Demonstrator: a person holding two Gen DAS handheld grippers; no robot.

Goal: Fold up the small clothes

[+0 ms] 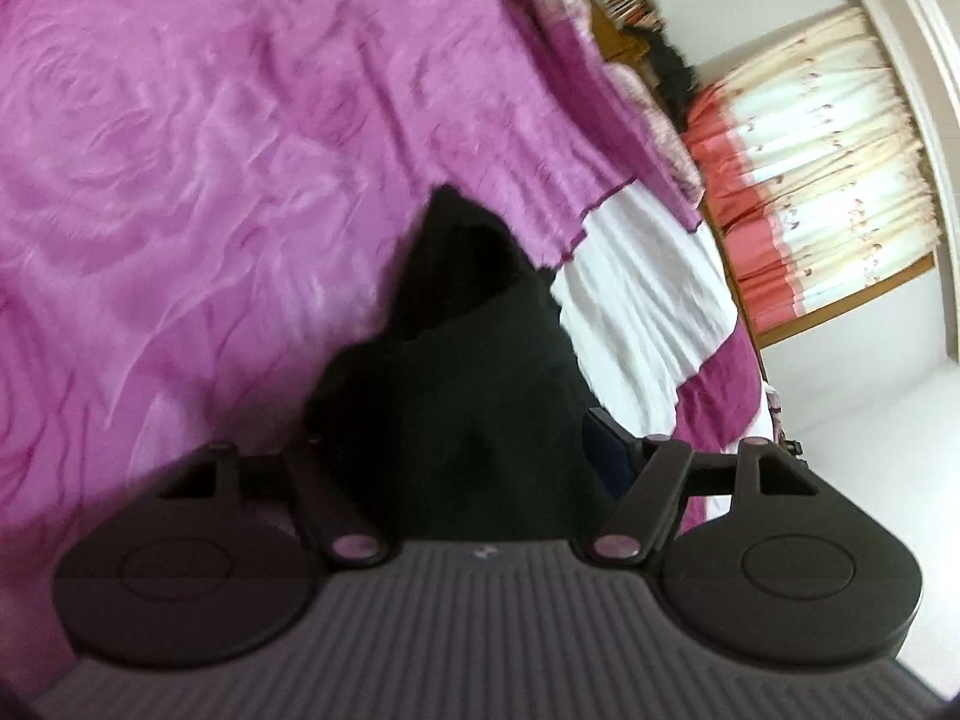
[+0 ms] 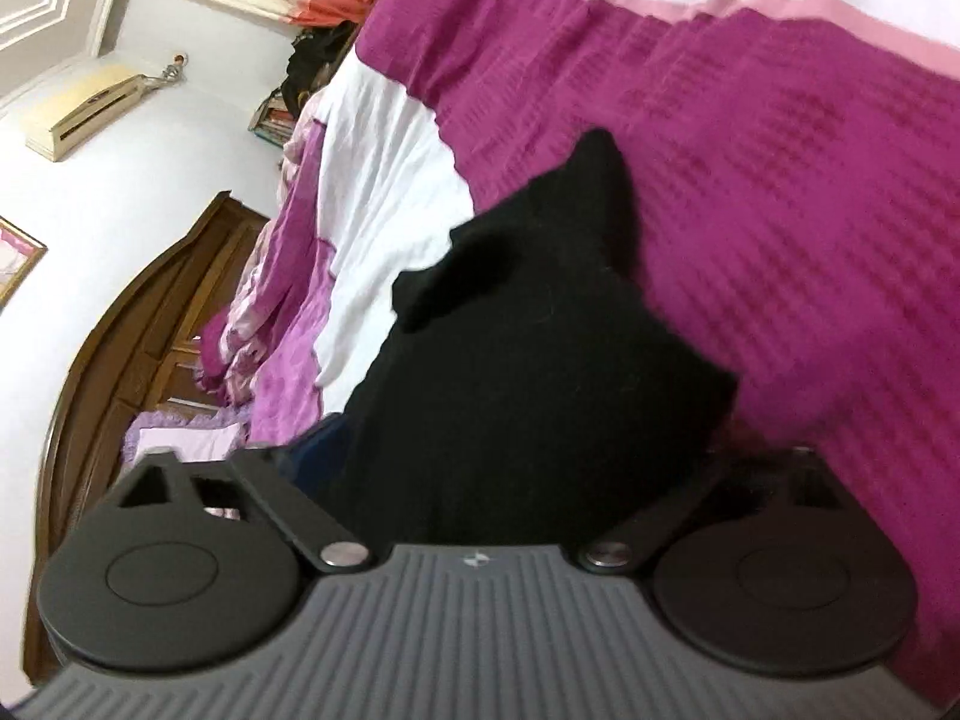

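A small black garment lies bunched on the bed, its peaked end pointing away from me. In the left wrist view it rests on the pink rose-patterned cover beside a white band. My left gripper straddles its near end with the linkages spread wide; the fingertips are hidden by the cloth. In the right wrist view the same black garment sits on the magenta cover. My right gripper also stands wide around its near end, with a dark blue finger showing at the left.
A cream and coral curtain hangs beyond the bed's far edge. Dark wooden furniture, an air conditioner on the white wall and a dark pile with books lie off the bed's side. Crumpled pink bedding borders the white band.
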